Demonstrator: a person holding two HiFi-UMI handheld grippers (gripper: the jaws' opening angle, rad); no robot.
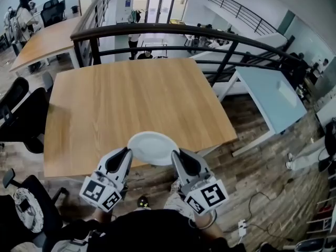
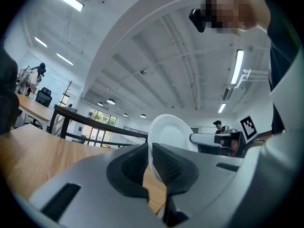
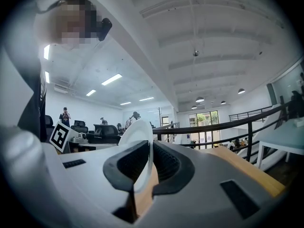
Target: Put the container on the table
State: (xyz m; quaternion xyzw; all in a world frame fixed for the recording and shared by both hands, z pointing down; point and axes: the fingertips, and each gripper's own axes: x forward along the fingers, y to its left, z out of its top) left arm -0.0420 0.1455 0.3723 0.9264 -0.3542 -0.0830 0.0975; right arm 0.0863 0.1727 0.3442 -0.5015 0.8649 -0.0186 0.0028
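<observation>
White, shallow container (image 1: 152, 147) is held at the near edge of the table (image 1: 131, 98), partly overhanging it towards the person. Left gripper (image 1: 127, 152) is clamped on its left rim, right gripper (image 1: 175, 154) on its right rim. In each gripper view the thin rim is seen pinched edge-on between both pads. The gripped rim sections are covered by the jaws. Whether the underside touches the tabletop cannot be determined from any view. The hands are hidden beneath the marker cubes (image 1: 101, 192).
</observation>
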